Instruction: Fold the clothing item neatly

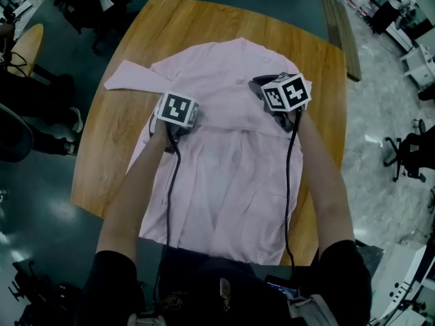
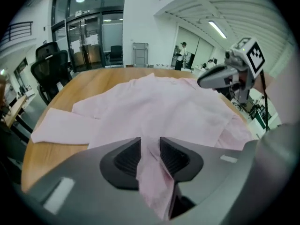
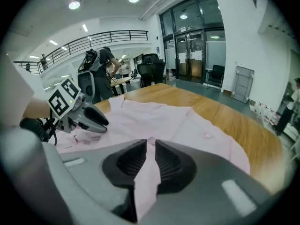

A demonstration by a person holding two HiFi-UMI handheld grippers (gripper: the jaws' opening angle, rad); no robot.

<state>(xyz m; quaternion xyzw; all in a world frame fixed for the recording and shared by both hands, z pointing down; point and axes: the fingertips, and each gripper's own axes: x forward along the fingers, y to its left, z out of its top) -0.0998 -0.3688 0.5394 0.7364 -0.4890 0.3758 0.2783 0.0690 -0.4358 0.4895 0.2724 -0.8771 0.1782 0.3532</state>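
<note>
The pink shirt [image 1: 224, 189] lay lengthwise on the counter [image 1: 115, 175], stretching ahead of and behind both grippers, the fingers of the left gripper [image 2: 150, 148] apart around a loose fold, those of the right gripper [image 3: 150, 149] pinched on another, its sleeve [image 1: 129, 75] sprawled beyond the left fingers.

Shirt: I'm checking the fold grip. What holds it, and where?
Right gripper: jaws pinch a fold of the pink shirt near its middle. Left gripper: jaws apart around another fold, seemingly not gripping.
</note>
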